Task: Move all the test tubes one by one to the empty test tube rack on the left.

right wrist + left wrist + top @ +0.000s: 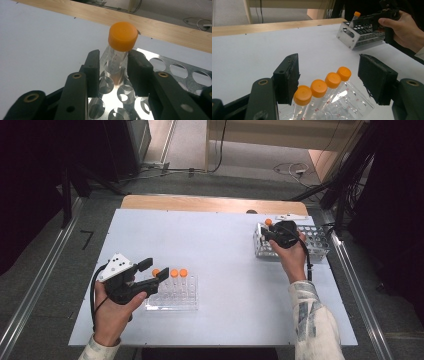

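Observation:
A clear plastic rack (172, 302) at the near left of the white table holds a row of several orange-capped tubes (178, 274) (319, 87). My left gripper (155, 269) (329, 65) hovers open over that row, its jaws wide on either side and touching nothing. At the far right stands a metal rack (315, 245) (175, 72) with one orange-capped tube (268, 222) (122, 35) upright in a corner hole. My right gripper (267, 234) (115, 60) straddles that tube below its cap. A thin gap still shows at one pad.
The white table top (215, 245) lies bare between the two racks. A wooden strip (200, 202) runs along its far edge. Cables lie on the floor beyond. The metal rack's other holes (178, 71) stand empty.

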### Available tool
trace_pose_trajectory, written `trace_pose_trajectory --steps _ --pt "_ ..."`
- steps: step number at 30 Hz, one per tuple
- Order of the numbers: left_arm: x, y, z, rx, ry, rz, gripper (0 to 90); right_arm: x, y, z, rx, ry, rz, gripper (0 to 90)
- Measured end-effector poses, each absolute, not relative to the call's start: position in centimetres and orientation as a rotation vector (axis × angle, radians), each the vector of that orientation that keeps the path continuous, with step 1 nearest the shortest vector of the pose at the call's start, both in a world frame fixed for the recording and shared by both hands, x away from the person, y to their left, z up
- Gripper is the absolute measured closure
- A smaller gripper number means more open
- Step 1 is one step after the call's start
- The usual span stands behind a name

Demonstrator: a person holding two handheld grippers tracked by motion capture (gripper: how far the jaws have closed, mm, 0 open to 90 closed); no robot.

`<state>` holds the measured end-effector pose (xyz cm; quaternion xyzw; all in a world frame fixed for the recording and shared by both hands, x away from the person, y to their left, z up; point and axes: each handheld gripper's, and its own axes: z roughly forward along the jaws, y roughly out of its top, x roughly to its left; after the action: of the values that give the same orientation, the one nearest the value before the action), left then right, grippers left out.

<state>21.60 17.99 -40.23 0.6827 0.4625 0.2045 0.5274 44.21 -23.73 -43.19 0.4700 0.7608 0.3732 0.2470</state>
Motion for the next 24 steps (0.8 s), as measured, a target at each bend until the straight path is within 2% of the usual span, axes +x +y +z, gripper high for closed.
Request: trace_pose_trajectory --steps 5,14,24 --pt "21.6 17.9 -40.3 1.632 1.108 0.487 33.8 44.7 -23.5 -43.2 1.284 2.083 1.003 71.3" --pt "21.6 17.9 -40.2 1.629 1.105 0.488 33.8 44.6 -23.6 -42.2 1.274 2.067 1.033 72.1" --pt "21.4 17.9 -40.0 1.621 1.096 0.492 33.8 42.4 -23.9 -37.9 1.184 2.01 1.118 72.6"
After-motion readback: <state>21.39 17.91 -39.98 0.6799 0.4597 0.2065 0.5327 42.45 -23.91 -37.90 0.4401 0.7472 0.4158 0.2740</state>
